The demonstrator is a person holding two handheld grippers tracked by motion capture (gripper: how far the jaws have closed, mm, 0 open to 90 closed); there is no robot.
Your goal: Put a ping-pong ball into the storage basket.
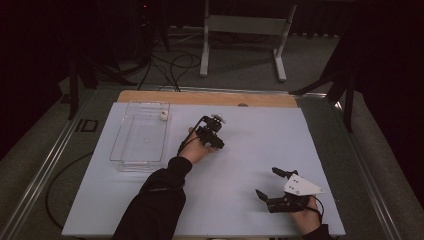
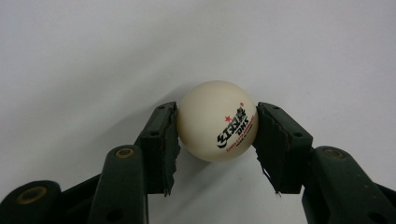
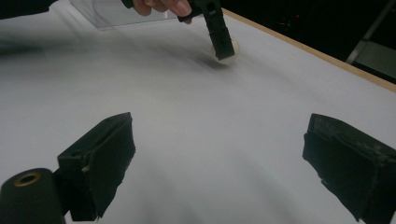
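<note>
White and round, the printed plastic table-tennis ball [image 2: 217,120] sits squarely between the black padded jaws of the left gripper [image 2: 217,140], both pads touching its sides, so that tool is closed on it. In the high view the left gripper [image 1: 216,131] works near the table's centre, and the clear plastic rectangular tray [image 1: 125,150] lies toward its nine o'clock, with a small white object [image 1: 163,115] in its far corner. If the tray is the goal, the left hand [image 1: 196,149] is much the nearer. The right gripper [image 1: 272,187] rests at about five o'clock, jaws spread wide, gripping nothing, over the pale grey tabletop [image 1: 250,145].
</note>
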